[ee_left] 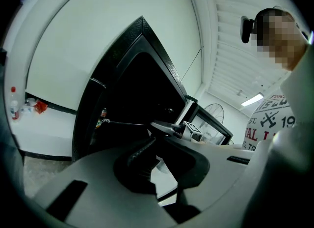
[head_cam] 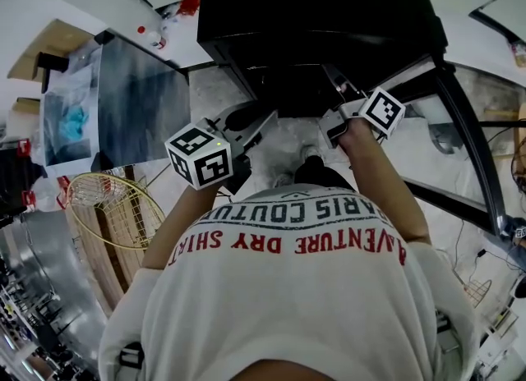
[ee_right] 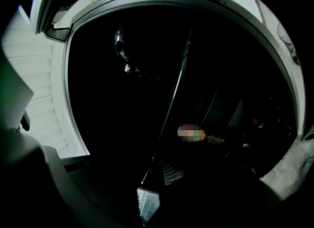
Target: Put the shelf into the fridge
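The black fridge (head_cam: pixel 320 10) stands open ahead of me, its glass door (head_cam: pixel 468 149) swung to the right. The shelf shows only as a thin dark edge (ee_left: pixel 127 123) running into the dark cavity, and as a slim line (ee_right: pixel 171 104) in the right gripper view. My left gripper (head_cam: pixel 255 121) points at the opening from the left, its jaws (ee_left: pixel 154 160) shut on the shelf's near edge, where a pale strip of glass shows. My right gripper (head_cam: pixel 333 129) is at the fridge mouth, shut on the shelf's other side (ee_right: pixel 157 183). In the left gripper view the right gripper (ee_left: pixel 169 128) pinches that edge.
A round wire rack (head_cam: pixel 107 207) leans over wooden slats at the left. A dark framed panel (head_cam: pixel 136 104) stands left of the fridge. Small red and white items (head_cam: pixel 177 10) sit by the wall. A fan (ee_left: pixel 214 111) stands beyond the door.
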Demonstrator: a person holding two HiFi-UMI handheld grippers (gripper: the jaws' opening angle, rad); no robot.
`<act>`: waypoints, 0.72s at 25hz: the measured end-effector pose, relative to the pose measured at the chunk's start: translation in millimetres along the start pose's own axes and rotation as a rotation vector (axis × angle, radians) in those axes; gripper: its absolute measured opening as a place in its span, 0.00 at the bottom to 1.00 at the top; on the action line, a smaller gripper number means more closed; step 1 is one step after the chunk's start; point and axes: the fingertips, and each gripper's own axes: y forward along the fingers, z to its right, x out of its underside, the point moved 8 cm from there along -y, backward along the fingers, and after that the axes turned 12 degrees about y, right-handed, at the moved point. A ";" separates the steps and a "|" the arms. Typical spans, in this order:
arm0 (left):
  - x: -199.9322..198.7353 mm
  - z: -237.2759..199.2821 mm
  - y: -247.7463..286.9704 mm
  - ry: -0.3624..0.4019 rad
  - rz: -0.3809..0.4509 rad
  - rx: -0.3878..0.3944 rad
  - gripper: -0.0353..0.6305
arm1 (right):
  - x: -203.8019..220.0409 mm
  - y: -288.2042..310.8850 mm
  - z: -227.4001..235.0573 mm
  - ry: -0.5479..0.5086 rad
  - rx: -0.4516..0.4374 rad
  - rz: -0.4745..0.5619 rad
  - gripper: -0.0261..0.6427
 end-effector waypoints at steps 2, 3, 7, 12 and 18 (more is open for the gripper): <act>0.0 -1.0 -1.3 -0.001 -0.004 -0.001 0.14 | -0.5 3.4 0.1 0.004 0.002 0.008 0.11; -0.1 -1.5 -1.6 -0.001 -0.004 -0.001 0.14 | -1.0 5.0 -0.2 0.007 0.003 0.012 0.11; 1.9 -2.0 -1.2 -0.004 -0.009 -0.003 0.14 | -3.0 10.4 0.1 0.010 0.005 0.031 0.11; 2.5 -3.1 -2.1 -0.003 -0.013 -0.009 0.14 | -6.0 17.0 -0.7 0.015 0.008 0.054 0.11; 4.0 -7.2 -4.1 -0.004 -0.015 -0.023 0.14 | -8.2 22.4 -0.6 0.009 0.009 0.073 0.11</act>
